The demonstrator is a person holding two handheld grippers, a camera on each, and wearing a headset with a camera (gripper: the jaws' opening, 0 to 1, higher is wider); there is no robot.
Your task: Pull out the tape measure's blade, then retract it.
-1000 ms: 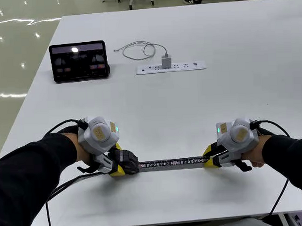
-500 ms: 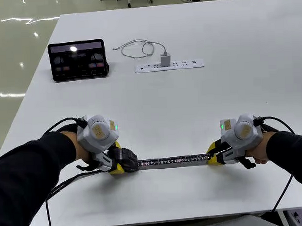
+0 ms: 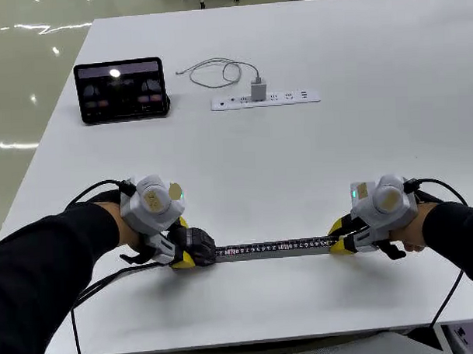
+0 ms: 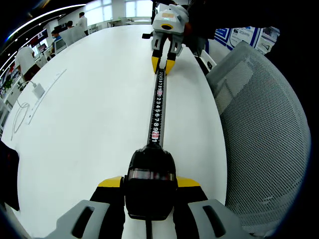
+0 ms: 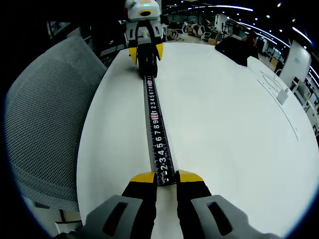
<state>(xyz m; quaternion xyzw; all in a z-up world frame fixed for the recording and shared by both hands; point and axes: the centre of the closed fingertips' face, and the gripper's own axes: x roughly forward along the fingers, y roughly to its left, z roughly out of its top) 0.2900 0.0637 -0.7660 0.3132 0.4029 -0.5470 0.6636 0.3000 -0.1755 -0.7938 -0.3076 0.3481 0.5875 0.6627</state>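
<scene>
The tape measure's case [image 4: 149, 181] is black, squat and rounded, with a ribbed band across its top. From its mouth the blade [image 4: 157, 109] is drawn out straight: a narrow dark strip with white numerals and a few red marks. Case and blade lie low along the table's [image 3: 298, 159] near edge, parallel to it, the case toward the near-left corner. Whether the blade touches the surface cannot be told.

The left gripper [image 3: 188, 245] clamps the case between its yellow-tipped jaws, one on each flank. The right gripper [image 5: 165, 177] pinches the blade's free end, its jaws pressed in on the strip from both sides. The two grippers face each other along the blade, well apart.

Near the far-left corner stands a dark tablet [image 3: 121, 89]. Beside it lies a white power strip [image 3: 284, 99] with a charger [image 3: 259, 92] plugged in and a looped cable [image 3: 213, 73]. A grey mesh chair [image 4: 259, 124] sits just off the near edge.
</scene>
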